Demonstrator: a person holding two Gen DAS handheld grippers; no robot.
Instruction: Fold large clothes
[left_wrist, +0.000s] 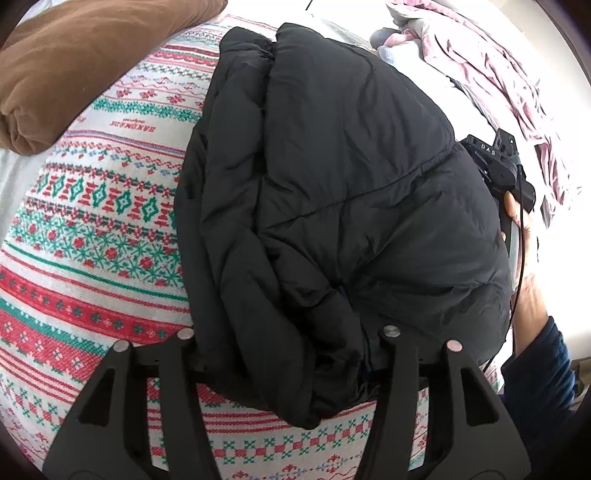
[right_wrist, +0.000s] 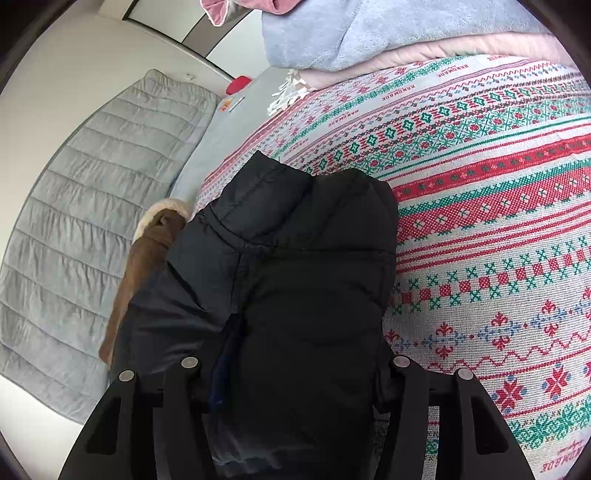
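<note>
1. Jacket: black puffer jacket (left_wrist: 332, 192) lies folded in a bulky bundle on the patterned red, green and white blanket (left_wrist: 92, 229) covering the bed.
2. Left gripper (left_wrist: 288, 354): fingers straddle the bundle's near end, padding bulging between them; a firm clamp cannot be confirmed.
3. Right gripper (right_wrist: 295, 384): jacket fabric fills the gap between its fingers likewise; grip cannot be confirmed.
4. Surroundings: brown cushion (left_wrist: 92, 62) at the blanket's far edge; grey quilt (right_wrist: 92, 221) beside the bed.
</note>
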